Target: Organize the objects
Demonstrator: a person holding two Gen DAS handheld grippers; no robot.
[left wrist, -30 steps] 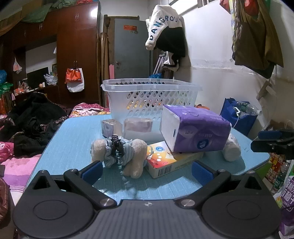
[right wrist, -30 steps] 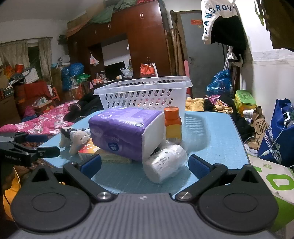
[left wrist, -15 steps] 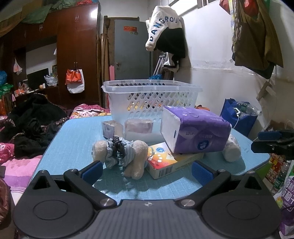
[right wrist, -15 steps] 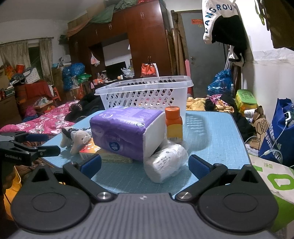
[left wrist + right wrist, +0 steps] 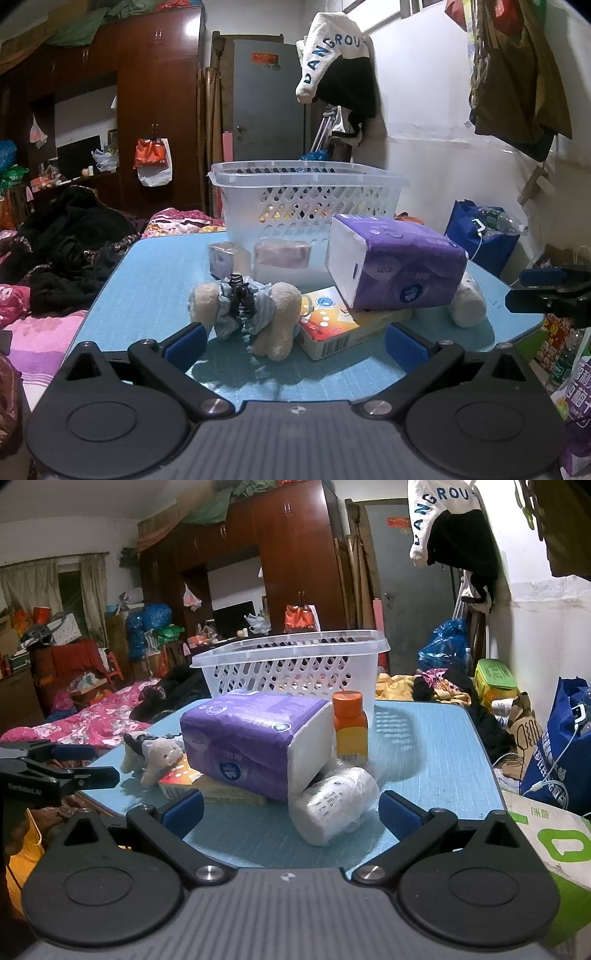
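With both the left gripper [image 5: 293, 341] and right gripper [image 5: 291, 810] spread wide and empty at the table's [image 5: 155, 266] near edge, the plush toy [image 5: 245, 308] there suits a centred, gentle pinch before lifting into the basket [image 5: 306, 199] at the far edge.

A dark wardrobe [image 5: 155, 110] stands left of the grey door [image 5: 269, 99]; a white hoodie [image 5: 332, 55] hangs right of the door.
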